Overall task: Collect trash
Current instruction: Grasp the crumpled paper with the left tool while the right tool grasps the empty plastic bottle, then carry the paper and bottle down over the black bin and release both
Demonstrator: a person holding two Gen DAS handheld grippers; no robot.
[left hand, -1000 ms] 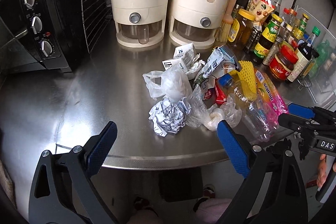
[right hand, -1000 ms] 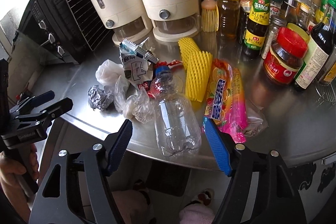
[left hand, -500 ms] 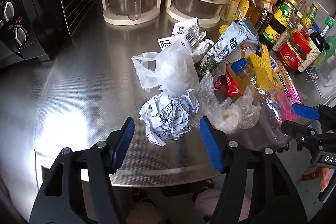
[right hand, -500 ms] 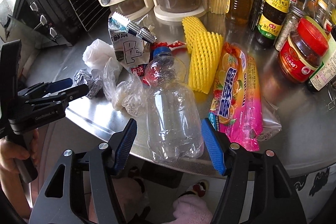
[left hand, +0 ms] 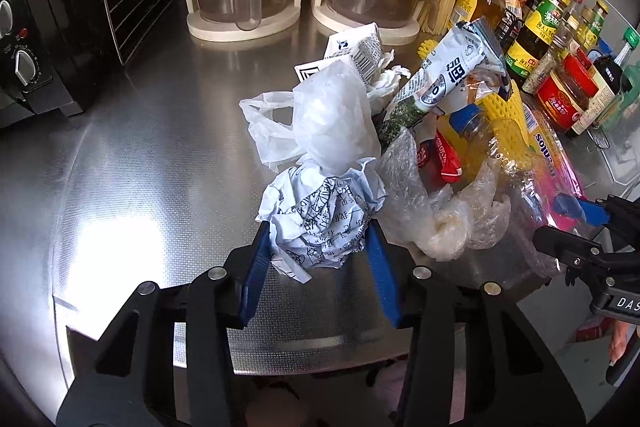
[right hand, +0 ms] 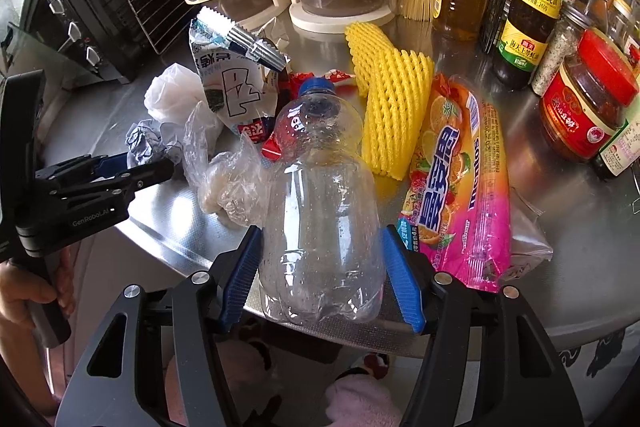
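Two grips are in hand at once, and each has its own weak spot. Your left gripper (left hand: pixel 316 247) has its blue pads pressed against both sides of the paper ball (left hand: pixel 320 223), which sits near the front edge of the counter (left hand: pixel 140 155); the pinch looks to be on the lower part of the wad, so loose folds may slip out as you lift. The white bag (left hand: pixel 332 123) rests against the top of the ball and the clear wrap (left hand: pixel 436 219) touches its right side, so either may drag along and drop off the edge. Your right gripper (right hand: pixel 322 271) has its pads at both flanks of the bottle (right hand: pixel 320 195), which lies with its base overhanging the counter edge and its blue cap pointing at the jars; you cannot tell from here whether the pads bite or only touch. A thin, empty bottle will likely buckle and squirt forward if you squeeze hard, and that would shove the red wrapper (right hand: pixel 276 147) and snack bag (right hand: pixel 232 83) deeper into the pile. The candy pack (right hand: pixel 456 183) lies just beside the right pad and the yellow net (right hand: pixel 392 107) near the bottle's shoulder; a sideways swing could sweep them toward the sauce jar (right hand: pixel 584 107). Lift both straight up, slowly
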